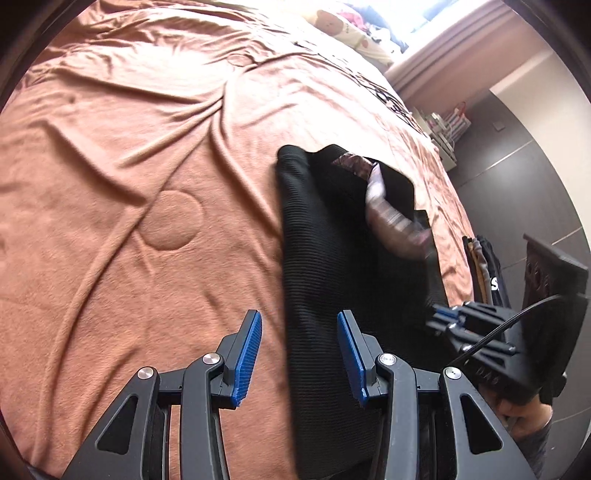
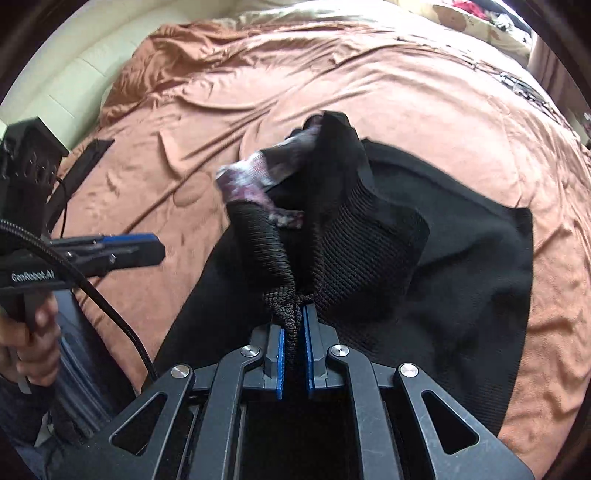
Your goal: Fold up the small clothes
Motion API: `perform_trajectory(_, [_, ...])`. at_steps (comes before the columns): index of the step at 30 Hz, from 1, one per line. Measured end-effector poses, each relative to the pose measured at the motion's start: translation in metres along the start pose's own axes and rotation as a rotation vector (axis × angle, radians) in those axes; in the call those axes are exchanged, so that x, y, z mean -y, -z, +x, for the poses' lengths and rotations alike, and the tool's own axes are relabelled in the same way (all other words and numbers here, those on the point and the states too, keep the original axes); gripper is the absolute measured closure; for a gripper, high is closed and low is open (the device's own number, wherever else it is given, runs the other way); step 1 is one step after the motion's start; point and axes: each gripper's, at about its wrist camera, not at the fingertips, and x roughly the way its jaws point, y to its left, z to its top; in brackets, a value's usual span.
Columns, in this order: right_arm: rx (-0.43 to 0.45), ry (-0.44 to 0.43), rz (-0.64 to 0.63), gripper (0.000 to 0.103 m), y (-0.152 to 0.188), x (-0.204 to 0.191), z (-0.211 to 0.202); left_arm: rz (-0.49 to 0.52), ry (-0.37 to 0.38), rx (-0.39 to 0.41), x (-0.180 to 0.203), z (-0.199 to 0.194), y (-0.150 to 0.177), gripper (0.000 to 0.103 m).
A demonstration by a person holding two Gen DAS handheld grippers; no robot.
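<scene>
A black ribbed knit garment [image 1: 325, 266] lies on the brown bedspread [image 1: 129, 184], with a purple-and-white patterned lining [image 1: 384, 206] showing at its far end. My left gripper [image 1: 299, 350] is open and empty, low over the garment's left edge. My right gripper [image 2: 293, 332] is shut on a bunched fold of the black garment [image 2: 461, 280] and lifts it, so the patterned lining [image 2: 255, 177] hangs out. The right gripper also shows in the left wrist view [image 1: 439, 317], and the left gripper in the right wrist view [image 2: 147, 247].
Folded clothes [image 1: 484, 266] are stacked at the bed's right edge. A patterned pillow [image 1: 351, 29] lies at the far end under a bright window. A dark tiled floor [image 1: 517, 166] and a small rack [image 1: 447, 129] are right of the bed. A cream headboard [image 2: 74, 74] is far left.
</scene>
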Motion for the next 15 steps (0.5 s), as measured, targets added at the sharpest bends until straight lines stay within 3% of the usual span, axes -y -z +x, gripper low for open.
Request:
perform_trajectory(1, [-0.013,-0.019,0.006,0.091,-0.002,0.000,0.001,-0.003,-0.003,-0.002,-0.002,0.000,0.001,0.058])
perform_trajectory(2, [-0.019,-0.038,0.007,0.081,-0.002,0.001,0.000,-0.006,-0.005,-0.004,-0.004,-0.001,0.001,0.058])
perform_trajectory(3, [-0.014,-0.055,0.007,0.063,-0.007,0.002,-0.002,-0.007,-0.007,-0.006,-0.005,0.000,0.002,0.058])
perform_trajectory(5, [0.027,-0.065,0.007,0.042,-0.011,0.005,-0.013,-0.010,-0.008,-0.010,-0.005,0.002,0.003,0.058])
perform_trajectory(9, [0.084,-0.113,0.060,0.041,-0.016,0.024,-0.033,-0.008,-0.010,-0.026,0.000,0.013,0.005,0.058])
perform_trajectory(15, [0.098,-0.036,0.181,0.042,-0.020,0.067,-0.028,0.008,-0.017,-0.058,0.004,0.030,0.006,0.058])
